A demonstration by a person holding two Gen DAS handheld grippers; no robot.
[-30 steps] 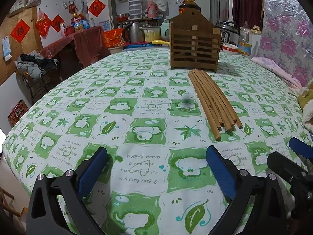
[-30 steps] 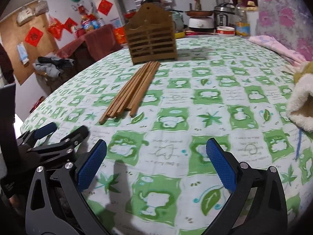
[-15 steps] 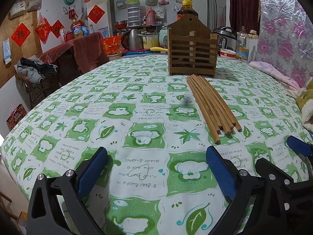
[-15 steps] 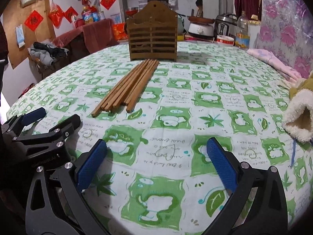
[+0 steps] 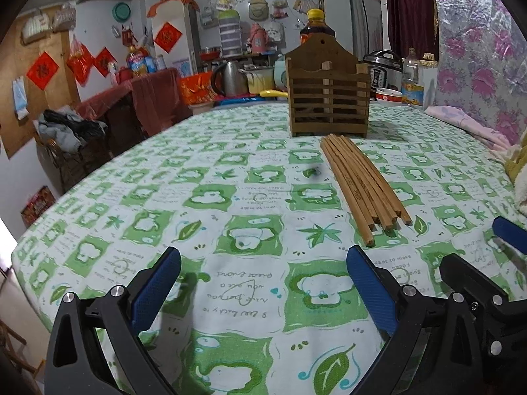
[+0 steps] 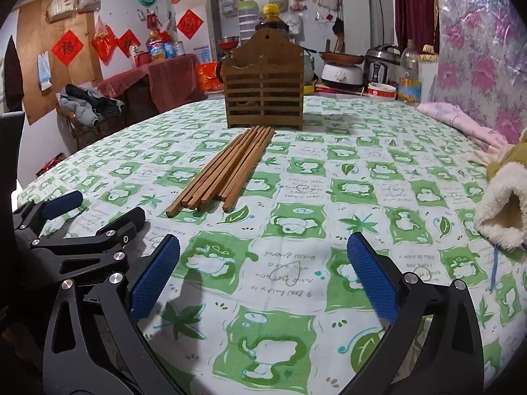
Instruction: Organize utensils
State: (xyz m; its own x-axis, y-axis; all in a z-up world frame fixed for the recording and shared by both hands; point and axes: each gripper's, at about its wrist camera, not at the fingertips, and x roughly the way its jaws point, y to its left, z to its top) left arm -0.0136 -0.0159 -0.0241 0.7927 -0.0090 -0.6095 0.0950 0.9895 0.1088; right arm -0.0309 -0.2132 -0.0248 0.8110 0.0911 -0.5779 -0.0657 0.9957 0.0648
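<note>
Several wooden chopsticks [image 5: 360,181] [image 6: 227,168] lie in a loose bundle on the green-patterned tablecloth, their far ends against a slatted wooden utensil holder [image 5: 327,98] [image 6: 263,90] standing upright. My left gripper [image 5: 263,283] hovers open near the table's front edge, left of the chopsticks' near ends, nothing between its blue pads. My right gripper [image 6: 263,273] is open too, right of those ends and short of them. Each gripper shows at the edge of the other's view.
A fleecy cream and yellow cloth [image 6: 504,197] lies at the table's right. A pink cloth [image 6: 457,121] sits at the far right edge. Bottles, a rice cooker [image 6: 378,62] and a kettle [image 5: 229,79] crowd the back. The round table [image 5: 98,197] drops off at left.
Both grippers have dropped lower and eased forward toward the chopsticks, staying open. The chopsticks and holder have not moved.
</note>
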